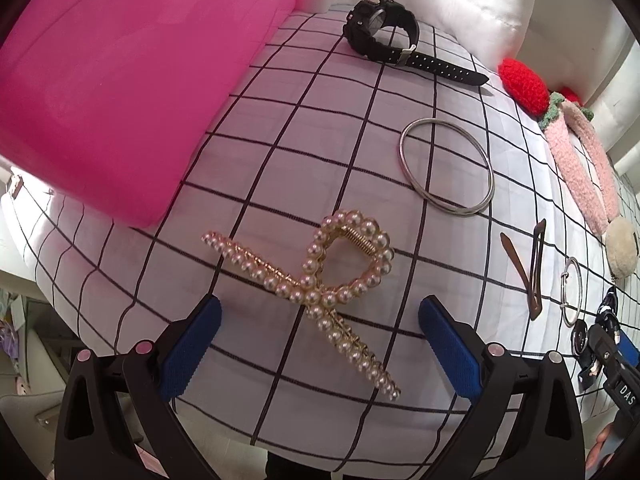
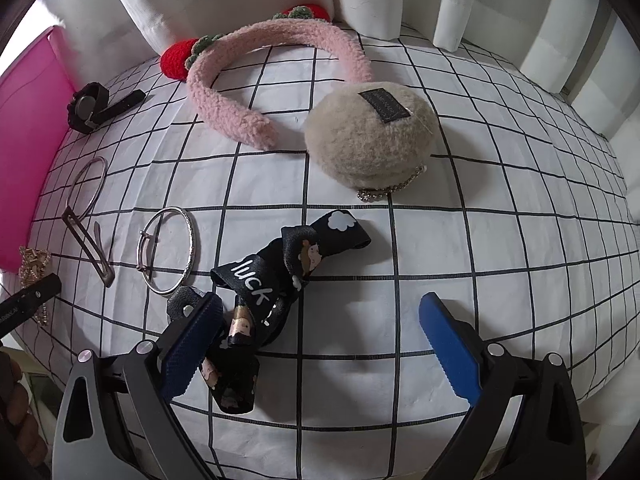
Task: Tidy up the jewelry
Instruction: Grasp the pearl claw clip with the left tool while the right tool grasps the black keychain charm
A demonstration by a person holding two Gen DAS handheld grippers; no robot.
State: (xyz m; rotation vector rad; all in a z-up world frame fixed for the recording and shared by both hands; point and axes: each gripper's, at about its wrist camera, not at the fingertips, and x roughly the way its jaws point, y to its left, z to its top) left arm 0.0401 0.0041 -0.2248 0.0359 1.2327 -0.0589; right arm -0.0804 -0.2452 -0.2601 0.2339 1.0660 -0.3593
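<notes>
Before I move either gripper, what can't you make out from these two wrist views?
- Pink bin: left view blurs it and shows only the outside; its inside is hidden.
- Black bow: right view, the right gripper's left finger covers its left end.
- Watch: dial too small and angled to read.
- Pearl claw clip: right view, only a sliver shows at the left edge.
- Beige pouch: label text too small.

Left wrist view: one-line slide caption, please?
Open left tongs hover over gold pearl-studded hair claw on black-and-white checked cloth beside pink plastic bin.
</notes>
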